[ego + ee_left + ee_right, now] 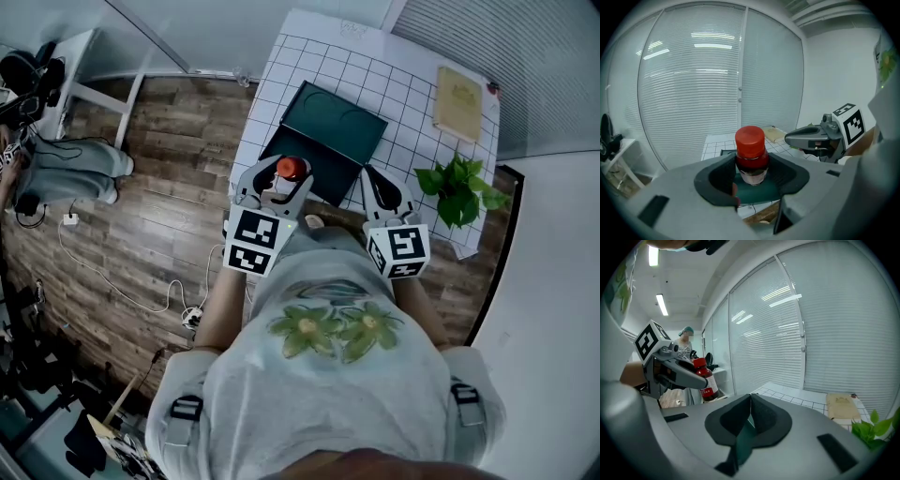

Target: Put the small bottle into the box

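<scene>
Left claw grips the small bottle upright

The box was set on the table, with the small bottle above its near left edge. A notebook and a plant were positioned to its right.

No words or numbers readable anywhere in your views.
- Bottle: white label with red print, too small to read.
- Left marker cube, on your left gripper: black-and-white square code patterns only, no letters.
- Right marker cube, on your right gripper: same kind of patterns, no letters.
- Tan booklet, far right on table: faint cover print, illegible.
</scene>
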`<state>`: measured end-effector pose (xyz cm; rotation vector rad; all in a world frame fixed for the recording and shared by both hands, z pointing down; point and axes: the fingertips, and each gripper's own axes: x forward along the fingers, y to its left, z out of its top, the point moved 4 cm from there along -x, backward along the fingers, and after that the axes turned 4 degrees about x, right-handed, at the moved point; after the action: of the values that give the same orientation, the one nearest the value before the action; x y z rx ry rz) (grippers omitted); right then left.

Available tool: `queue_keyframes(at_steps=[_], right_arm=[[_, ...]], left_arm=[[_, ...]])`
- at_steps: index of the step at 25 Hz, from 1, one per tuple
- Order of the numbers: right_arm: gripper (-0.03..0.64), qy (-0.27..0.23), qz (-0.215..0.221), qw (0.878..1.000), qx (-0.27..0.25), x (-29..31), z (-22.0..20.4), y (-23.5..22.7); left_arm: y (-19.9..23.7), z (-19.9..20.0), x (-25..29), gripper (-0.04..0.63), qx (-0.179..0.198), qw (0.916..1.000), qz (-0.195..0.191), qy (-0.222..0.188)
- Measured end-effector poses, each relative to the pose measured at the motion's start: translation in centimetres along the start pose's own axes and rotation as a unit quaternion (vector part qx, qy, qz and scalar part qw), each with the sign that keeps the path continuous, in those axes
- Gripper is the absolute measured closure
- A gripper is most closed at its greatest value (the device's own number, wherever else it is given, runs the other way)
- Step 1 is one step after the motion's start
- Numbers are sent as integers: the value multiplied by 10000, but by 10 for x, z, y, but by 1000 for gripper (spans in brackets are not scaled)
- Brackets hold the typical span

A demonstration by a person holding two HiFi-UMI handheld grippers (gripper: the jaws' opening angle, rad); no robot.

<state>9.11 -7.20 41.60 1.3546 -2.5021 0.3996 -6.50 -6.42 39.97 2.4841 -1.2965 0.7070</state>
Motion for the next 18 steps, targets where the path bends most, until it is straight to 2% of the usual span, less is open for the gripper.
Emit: queue_keyframes(at_steps=[18], right_arm=[[609,77,-133,9999,68,-5,-7,-8]], left_arm=[[-3,-9,19,374,-16,9998,-153,144]])
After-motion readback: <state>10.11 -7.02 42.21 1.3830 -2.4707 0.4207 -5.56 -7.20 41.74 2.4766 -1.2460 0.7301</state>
